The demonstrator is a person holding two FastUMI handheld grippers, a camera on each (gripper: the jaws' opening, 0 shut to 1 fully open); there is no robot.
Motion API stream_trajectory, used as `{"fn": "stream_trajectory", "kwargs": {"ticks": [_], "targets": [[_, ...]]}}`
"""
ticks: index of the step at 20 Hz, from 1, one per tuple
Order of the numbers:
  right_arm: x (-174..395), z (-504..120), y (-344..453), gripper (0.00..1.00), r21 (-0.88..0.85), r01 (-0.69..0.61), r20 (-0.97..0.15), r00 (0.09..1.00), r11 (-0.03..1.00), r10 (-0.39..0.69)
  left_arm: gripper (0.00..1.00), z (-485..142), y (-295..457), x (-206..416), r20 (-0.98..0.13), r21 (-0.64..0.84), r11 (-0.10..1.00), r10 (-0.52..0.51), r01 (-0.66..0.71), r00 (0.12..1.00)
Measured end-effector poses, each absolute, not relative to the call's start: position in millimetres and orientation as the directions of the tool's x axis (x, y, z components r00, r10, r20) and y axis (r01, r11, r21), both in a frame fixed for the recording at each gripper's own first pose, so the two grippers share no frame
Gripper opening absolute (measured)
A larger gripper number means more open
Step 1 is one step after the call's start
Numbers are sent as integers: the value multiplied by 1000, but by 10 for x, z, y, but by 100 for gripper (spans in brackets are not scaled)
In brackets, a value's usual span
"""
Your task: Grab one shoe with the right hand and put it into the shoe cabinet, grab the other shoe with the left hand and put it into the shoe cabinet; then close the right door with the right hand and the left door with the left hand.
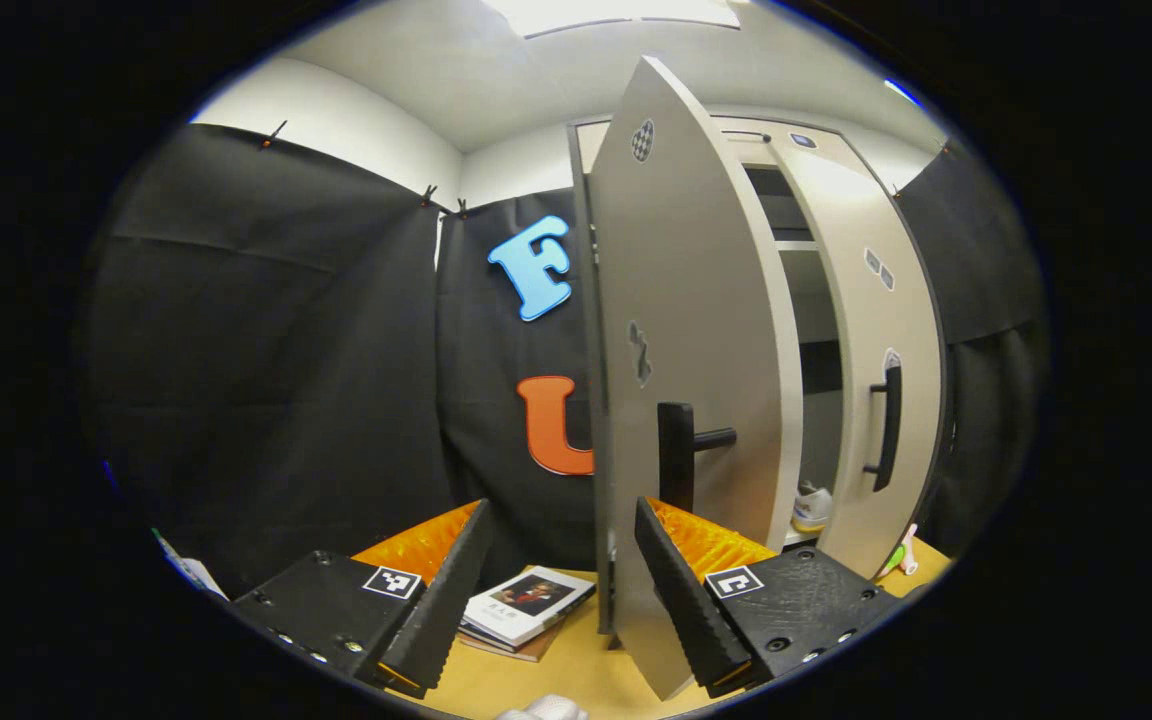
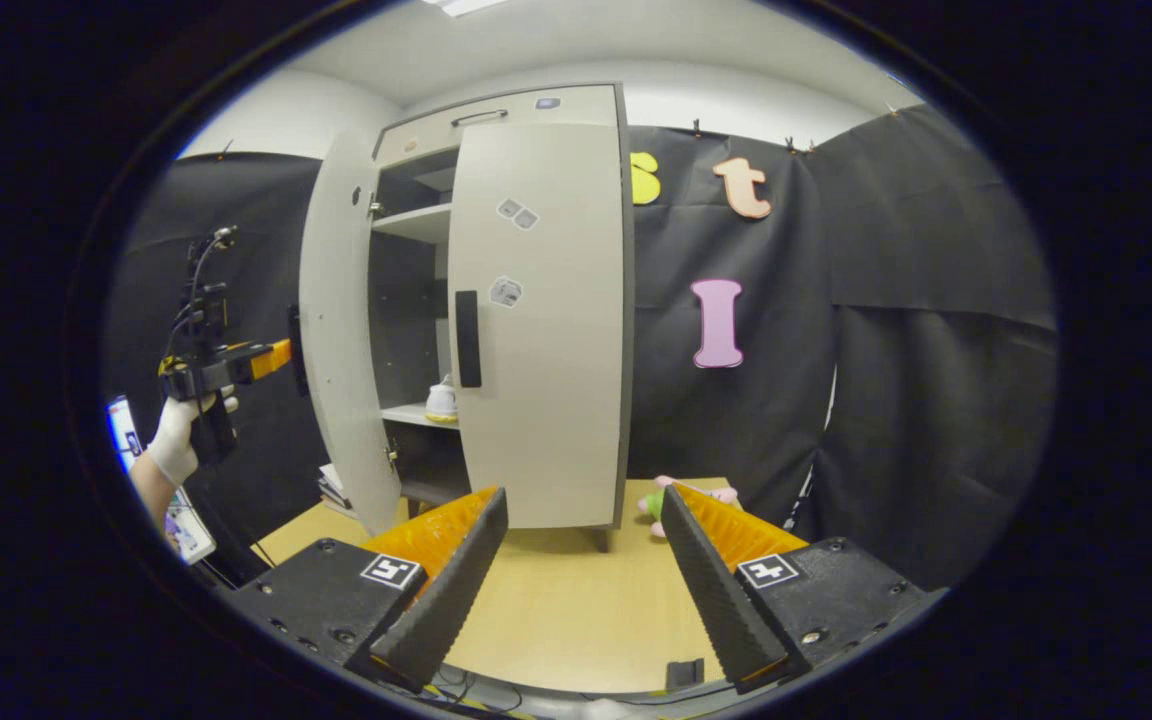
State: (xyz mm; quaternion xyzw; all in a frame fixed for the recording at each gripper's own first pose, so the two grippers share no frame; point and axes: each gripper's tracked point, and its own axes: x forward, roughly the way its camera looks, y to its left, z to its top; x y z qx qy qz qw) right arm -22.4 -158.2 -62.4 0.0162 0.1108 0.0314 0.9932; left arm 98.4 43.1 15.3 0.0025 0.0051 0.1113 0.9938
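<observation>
Left gripper view looks straight at the edge of the shoe cabinet's left door, which stands swung out toward the camera. The left gripper has its fingers spread wide, holding nothing, and hangs low with the door's black handle just above its right finger, at about 1 o'clock from the fingertips. That placing suits a push on the door face near the handle, so I judge the left-door closing to be the step in hand.

At 3 o'clock the right door is nearly shut, its bar handle facing out. Through the gap between the doors a white shoe sits on a lower shelf, so the shoe part looks done; whether the second shoe is beside it is hidden.

Right gripper view shows the right gripper drawn back over the table, fingers also spread and empty, well apart from the cabinet. At 9 o'clock a gloved hand holds the other gripper near the left door's outer face.

The cabinet stands on a pale wooden tabletop. A small stack of books lies by the cabinet's left foot, and a plush toy lies at its right. Black cloth walls the booth, with white wall and ceiling light above.
</observation>
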Motion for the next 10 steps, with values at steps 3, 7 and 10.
{"fn": "stream_trajectory", "kwargs": {"ticks": [3, 7, 10], "targets": [[-174, -610, -1693, 100, 43, -74, -216, 973, 996, 82, 100, 115, 112, 1145, -20, -14, 980, 198, -199, 980], [-95, -508, -1744, 99, 39, -95, -194, 976, 995, 101, 100, 115, -153, 1134, -40, -32, 983, 179, -181, 983], [-19, -455, -1720, 99, 31, -110, -181, 977, 993, 114, 96, 97, -245, 998, -52, -16, 985, 169, -170, 984]]}}
